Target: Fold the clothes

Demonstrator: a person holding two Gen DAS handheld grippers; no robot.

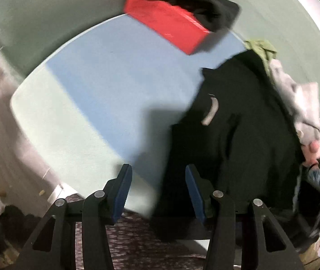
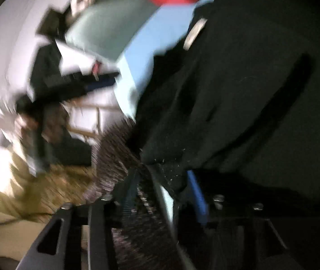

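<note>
The blue and pale green surface carries a black garment that lies heaped over its right side and hangs off the near edge, with a pale logo on it. At the far edge sits a red box with another dark cloth draped over it. The left gripper hovers with jaws apart, empty, beside the garment's hem. The right gripper has dark fabric between its fingers, but blur hides whether the jaws grip it. To fold well, I judge each gripper should take a corner and spread the garment flat first. Its sleeves and full outline are hidden, and the lighter clothes behind are hard to tell apart
</note>
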